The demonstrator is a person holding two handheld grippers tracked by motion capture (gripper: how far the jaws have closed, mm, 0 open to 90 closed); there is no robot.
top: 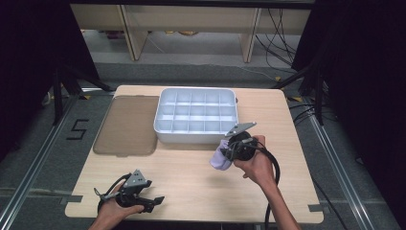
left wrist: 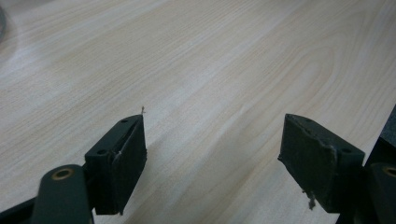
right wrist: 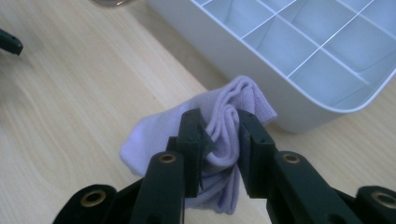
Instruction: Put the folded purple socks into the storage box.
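A soft purple sock [right wrist: 219, 140] is being held by the right gripper [right wrist: 219, 149]. The jaws are being pressed together on the bunched middle of the sock, and the cloth is being squeezed into folds between them. The loose ends are hanging out on both sides of the jaws and below them.

The white tray [right wrist: 299, 112] is just ahead of the right gripper, a little to its right. In the high view the sock [top: 220, 159] is seen close to the near wall of the tray [top: 194, 136]. The tray is split into many small boxes, and they all look empty.

It seems that the sock is being carried to the tray to be dropped into one box. To do this well, the sock should be lifted higher than the wall first, so the hanging ends are not caught on the rim. Then it should be moved over one box only, not over a thin wall between two boxes. The box nearest the gripper looks easiest. The sock should be lowered well inside before the jaws are let go, so it is not left draped over a wall. The grip should be kept firm until then, because soft cloth can be lost by slipping.

The left gripper [top: 151, 200] is being held low, near the table's [left wrist: 196, 70] front edge and well apart from the sock. Its jaws are spread wide with nothing between them. It is not needed for this step and is best kept out of the way.

A brown lid [top: 127, 125] is lying flat just beside the tray, on the far side from the right gripper.
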